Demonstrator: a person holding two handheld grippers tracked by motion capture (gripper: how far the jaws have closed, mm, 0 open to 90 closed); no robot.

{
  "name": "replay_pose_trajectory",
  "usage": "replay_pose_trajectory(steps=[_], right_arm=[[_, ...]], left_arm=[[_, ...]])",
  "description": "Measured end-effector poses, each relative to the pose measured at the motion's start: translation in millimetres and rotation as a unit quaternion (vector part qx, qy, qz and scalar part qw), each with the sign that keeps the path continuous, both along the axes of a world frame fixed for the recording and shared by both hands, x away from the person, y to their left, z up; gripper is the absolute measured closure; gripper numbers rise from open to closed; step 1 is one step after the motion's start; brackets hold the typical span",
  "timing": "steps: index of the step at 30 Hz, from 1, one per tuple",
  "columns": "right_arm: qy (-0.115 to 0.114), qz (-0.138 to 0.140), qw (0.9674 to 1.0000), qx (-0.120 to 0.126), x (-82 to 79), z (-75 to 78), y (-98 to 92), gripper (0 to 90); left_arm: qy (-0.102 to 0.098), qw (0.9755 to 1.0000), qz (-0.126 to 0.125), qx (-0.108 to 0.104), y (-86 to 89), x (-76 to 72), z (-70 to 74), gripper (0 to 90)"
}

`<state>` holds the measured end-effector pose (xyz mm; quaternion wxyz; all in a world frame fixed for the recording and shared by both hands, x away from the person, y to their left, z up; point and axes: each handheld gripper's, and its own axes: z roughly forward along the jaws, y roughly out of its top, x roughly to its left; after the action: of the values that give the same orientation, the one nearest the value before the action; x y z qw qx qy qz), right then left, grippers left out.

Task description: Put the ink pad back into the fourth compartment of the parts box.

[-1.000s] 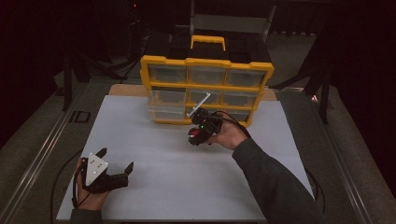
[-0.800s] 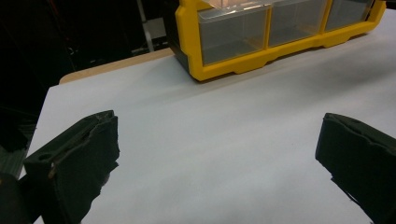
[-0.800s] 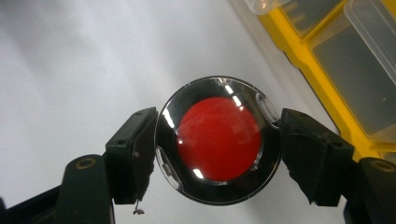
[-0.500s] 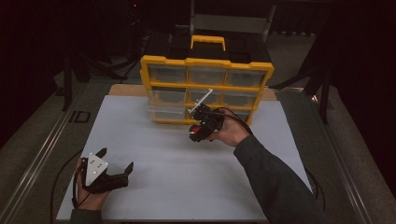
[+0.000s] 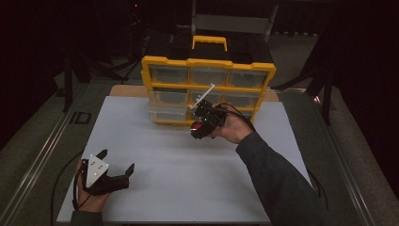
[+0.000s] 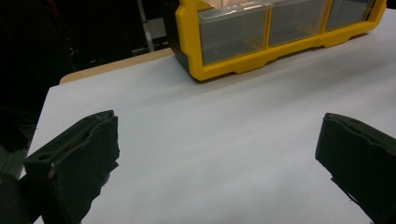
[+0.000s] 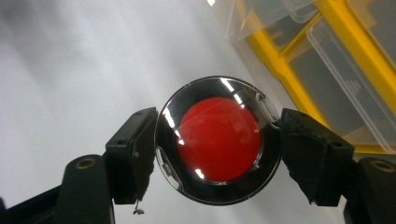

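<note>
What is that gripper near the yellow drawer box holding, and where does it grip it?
The right gripper holds a round red disc with a shiny black rim, its fingers pinching opposite sides of the rim. The left gripper holds nothing.

Setting: lab or workshop recording bench. Evidence: white-topped desk edged by metal rails, yellow parts organiser with clear drawers, dark curtained surround, stands behind.

Hand-held gripper clamps round red-centred disc; yellow drawer organizer beyond.
</note>
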<state>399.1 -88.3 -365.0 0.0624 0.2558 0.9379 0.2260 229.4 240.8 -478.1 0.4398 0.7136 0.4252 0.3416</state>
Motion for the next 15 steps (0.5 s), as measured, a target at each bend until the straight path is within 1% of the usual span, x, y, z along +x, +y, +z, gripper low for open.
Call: replay_pose_trajectory(steps=[1, 5, 7, 15], right_arm=[[0.0, -0.003, 1.0, 0.001, 0.6, 2.3, 0.3, 29.9], [-0.003, -0.002, 1.0, 0.002, 1.9, 6.2, 0.1, 29.9], [-0.004, -0.003, 1.0, 0.002, 2.8, 10.6, 0.3, 29.9], [-0.01, -0.001, 0.9999, 0.003, 4.1, 17.6, 1.4, 29.9]], left_arm=[[0.0, 1.0, 0.0, 0.0, 0.0, 0.0, -0.1, 0.3], [0.0, 1.0, 0.0, 0.0, -0.2, 0.0, 0.0, 0.3], [0.001, 1.0, 0.0, 0.001, 0.1, 0.0, 0.0, 0.3], [0.0, 1.0, 0.0, 0.0, 0.3, -0.2, 0.2, 0.3]])
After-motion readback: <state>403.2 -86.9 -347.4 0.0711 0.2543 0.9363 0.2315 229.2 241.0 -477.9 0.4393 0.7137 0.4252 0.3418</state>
